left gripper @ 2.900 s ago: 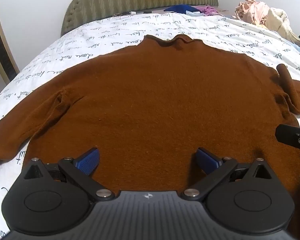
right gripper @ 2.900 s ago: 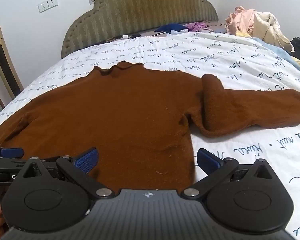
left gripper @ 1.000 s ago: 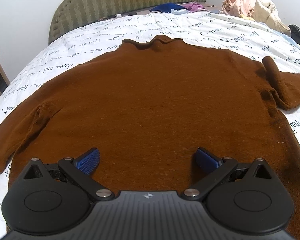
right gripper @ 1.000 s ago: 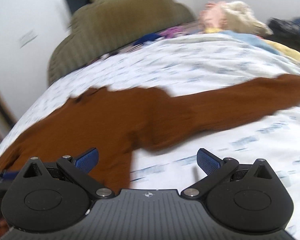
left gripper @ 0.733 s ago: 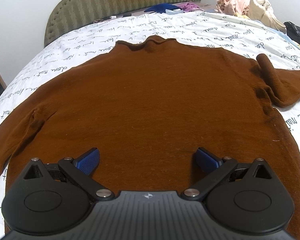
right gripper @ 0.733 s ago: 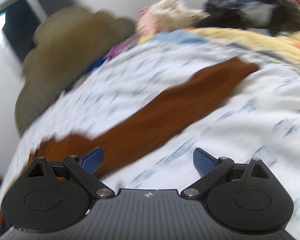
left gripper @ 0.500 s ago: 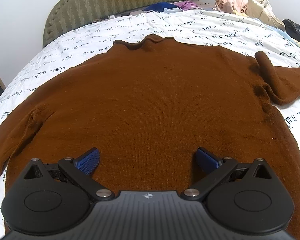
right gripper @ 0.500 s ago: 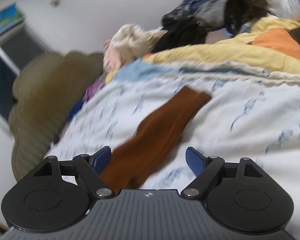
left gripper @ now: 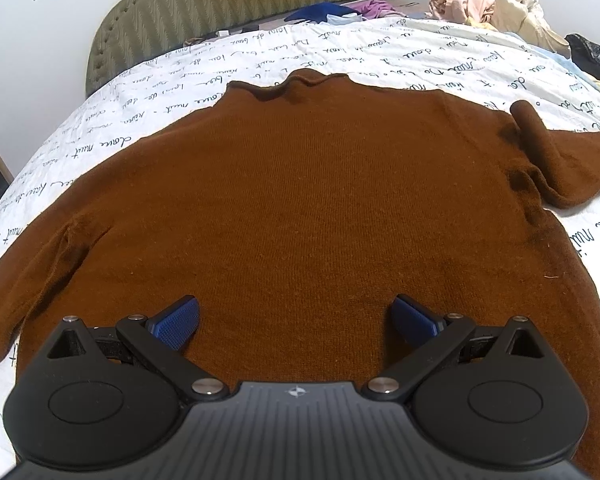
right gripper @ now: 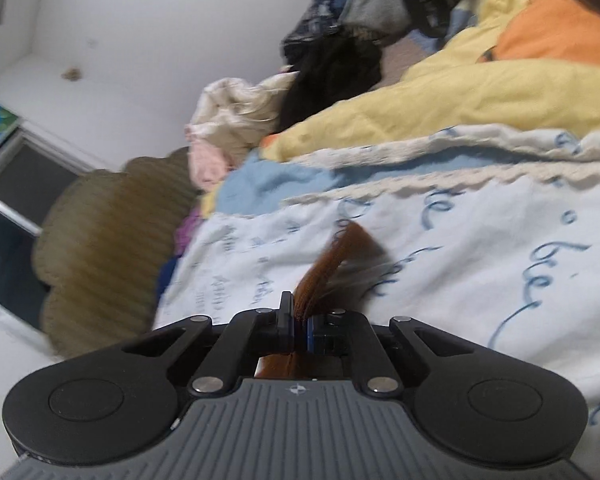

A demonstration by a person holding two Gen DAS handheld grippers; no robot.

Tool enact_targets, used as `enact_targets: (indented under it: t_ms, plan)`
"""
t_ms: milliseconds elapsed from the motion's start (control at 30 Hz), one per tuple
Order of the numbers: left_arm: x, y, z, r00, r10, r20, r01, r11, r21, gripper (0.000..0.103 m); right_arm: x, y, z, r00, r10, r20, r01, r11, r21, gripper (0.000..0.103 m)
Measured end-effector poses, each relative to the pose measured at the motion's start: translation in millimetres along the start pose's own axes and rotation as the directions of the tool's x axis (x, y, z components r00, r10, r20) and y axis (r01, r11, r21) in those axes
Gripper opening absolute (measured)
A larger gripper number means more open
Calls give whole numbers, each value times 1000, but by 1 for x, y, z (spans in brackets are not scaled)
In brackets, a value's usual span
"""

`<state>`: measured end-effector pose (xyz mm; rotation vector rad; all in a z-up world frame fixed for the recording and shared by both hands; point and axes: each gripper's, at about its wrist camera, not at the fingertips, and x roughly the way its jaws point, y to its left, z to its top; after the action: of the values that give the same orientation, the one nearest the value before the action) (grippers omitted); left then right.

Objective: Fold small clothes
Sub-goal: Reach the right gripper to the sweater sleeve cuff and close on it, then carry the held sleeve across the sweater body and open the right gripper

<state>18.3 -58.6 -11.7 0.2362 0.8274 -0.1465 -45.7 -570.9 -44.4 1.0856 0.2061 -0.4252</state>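
White bedding printed with dark cursive script [left gripper: 340, 52] is spread across the bed, and a padded olive headboard [left gripper: 236, 4] is seen at its far end in the left wrist view. Laid flat on that bedding, front or back up cannot be told, is a rust-brown knit sweater [left gripper: 308, 208], its collar turned toward the headboard and its body filling most of the frame; one sleeve is stretched off to the left edge, while the other is creased at the shoulder and carried out past the right edge. A heap of pale pink and cream clothes [left gripper: 488, 0] is piled at the far right corner of the bed. The left gripper [left gripper: 296, 320] is held low over the sweater's lower body with its blue-padded jaws spread wide, nothing being gripped between them and brown fabric showing in the gap. In the blurred, tilted right wrist view, the right gripper [right gripper: 299, 326] is seen with its jaws closed tight on the end of the brown sleeve [right gripper: 332, 264], which is pinched between the pads and projects forward above the bedding. A yellow and orange quilt [right gripper: 480, 92] is bunched beyond it.
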Motion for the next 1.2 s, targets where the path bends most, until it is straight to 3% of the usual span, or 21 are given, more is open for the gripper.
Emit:
enact_targets:
  t_ms: [133,233,300,367,500,600,700,933,1200]
  plan:
    - [-4,6,4,1000,16,16,-16,1000,9,103,-20,24,2,984,-116,132,137,976,-167,11]
    - [-8,15,7,999,34,42,-34,999,-2,103,-38,51,0,939,-182,291,271,914,-302,11]
    - [-8,21,8,997,51,55,-51,999,-12,103,-46,68,-7,924,-175,341,308,869,-388,11]
    - [-7,26,7,997,57,55,-56,998,-21,103,-53,90,-24,927,-138,348,305,817,-490,11]
    - [-6,34,4,997,49,61,-46,998,-47,103,-55,135,-68,966,-39,257,204,725,-658,11]
    - [-7,38,2,996,54,72,-50,997,-57,103,-51,162,-103,989,17,146,95,683,-724,11]
    - [-4,42,-2,997,55,61,-51,996,-71,103,-42,180,-137,999,34,41,9,649,-761,11]
    - [1,50,-7,998,45,40,-41,995,-96,103,-25,200,-205,991,0,-133,-107,593,-798,11]
    - [5,54,-9,999,40,30,-36,993,-109,103,-14,214,-250,975,-33,-220,-169,536,-827,11]
